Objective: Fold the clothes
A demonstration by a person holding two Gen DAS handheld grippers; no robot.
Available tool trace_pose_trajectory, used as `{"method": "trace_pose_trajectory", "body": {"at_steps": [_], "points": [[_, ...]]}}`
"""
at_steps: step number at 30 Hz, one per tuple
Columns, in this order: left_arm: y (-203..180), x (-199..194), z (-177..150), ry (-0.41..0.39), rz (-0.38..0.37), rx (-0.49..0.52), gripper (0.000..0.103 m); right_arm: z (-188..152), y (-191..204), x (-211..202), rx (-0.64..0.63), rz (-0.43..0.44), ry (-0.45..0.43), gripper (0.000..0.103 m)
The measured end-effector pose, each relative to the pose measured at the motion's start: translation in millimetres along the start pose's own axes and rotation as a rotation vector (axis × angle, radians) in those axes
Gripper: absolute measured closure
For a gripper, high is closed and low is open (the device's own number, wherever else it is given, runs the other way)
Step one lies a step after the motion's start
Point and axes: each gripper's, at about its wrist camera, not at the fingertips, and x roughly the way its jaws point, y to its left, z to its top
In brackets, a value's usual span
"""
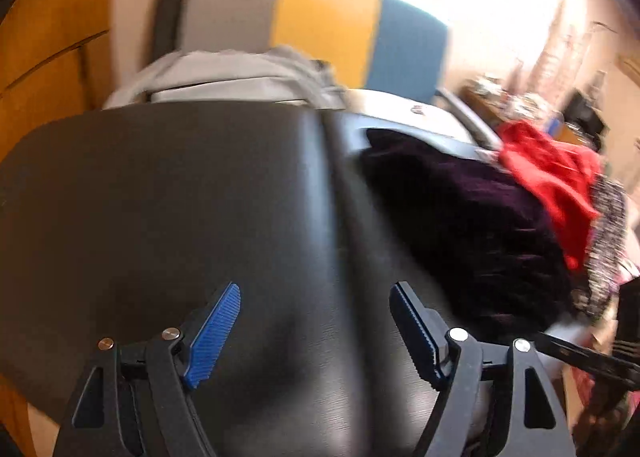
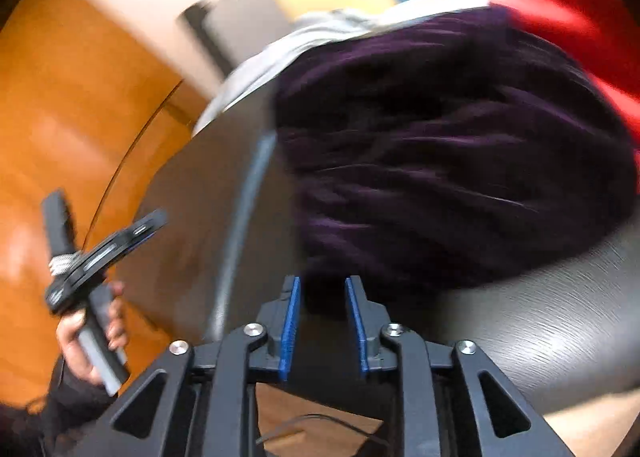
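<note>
A crumpled dark purple garment (image 1: pixel 472 225) lies on the right part of a dark table (image 1: pixel 168 197), with a red garment (image 1: pixel 556 177) heaped behind it. A folded light grey garment (image 1: pixel 224 73) lies at the table's far edge. My left gripper (image 1: pixel 316 293) is open and empty above bare table, left of the purple garment. In the right wrist view the purple garment (image 2: pixel 448 153) fills the middle and the red one (image 2: pixel 568 5) is at top right. My right gripper (image 2: pixel 322 285) has its jaws partly apart, empty, at the garment's near edge. The left gripper (image 2: pixel 104 249) shows there, hand-held.
A chair back with grey, yellow and blue panels (image 1: pixel 320 21) stands behind the table. A wooden floor (image 2: pixel 60 117) lies to the left. A patterned cloth (image 1: pixel 608 225) hangs at the right beside the red garment. A cluttered shelf (image 1: pixel 520 101) is far right.
</note>
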Motion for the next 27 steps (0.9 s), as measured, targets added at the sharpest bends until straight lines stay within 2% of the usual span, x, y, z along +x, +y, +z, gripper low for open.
{"method": "trace_pose_trajectory", "body": {"at_steps": [4,9,11,15,19,22,24,25,26,27], "points": [[-76.8,10.4,29.0,-0.033,-0.112,0.178,0.025,3.4,-38.9,-17.6,0.158,-0.009,-0.087,0.057],[-195.5,35.8,44.5,-0.053,-0.244,0.507,0.024,1.6,-41.7,0.7,0.187,-0.017,-0.081,0.048],[-227.8,55.7,47.4,-0.028,-0.268,0.594,0.024,-2.3,-39.5,0.4,0.184,-0.003,-0.093,0.047],[-260.2,101.1,47.6,0.046,-0.257,0.687,0.024,-5.4,-43.0,4.8,0.192,0.056,-0.103,0.044],[-272.8,143.6,44.3,0.108,-0.165,0.728,0.028,-4.6,-48.5,1.5,0.201,0.110,-0.106,0.041],[-273.5,160.6,44.7,0.130,-0.112,0.722,0.036,-6.2,-48.1,-0.2,0.185,0.119,-0.112,0.041],[-271.8,160.7,46.6,0.126,-0.107,0.703,0.051,-7.2,-46.3,0.9,0.173,0.121,-0.120,0.039],[-271.0,160.7,47.6,0.123,-0.104,0.693,0.071,-7.7,-45.3,1.5,0.169,0.121,-0.124,0.038],[-270.1,160.8,48.6,0.121,-0.102,0.683,0.086,-8.0,-43.8,2.1,0.163,0.118,-0.126,0.037],[-269.3,160.8,49.5,0.119,-0.099,0.674,0.087,-8.3,-42.1,2.6,0.157,0.114,-0.129,0.037]]}}
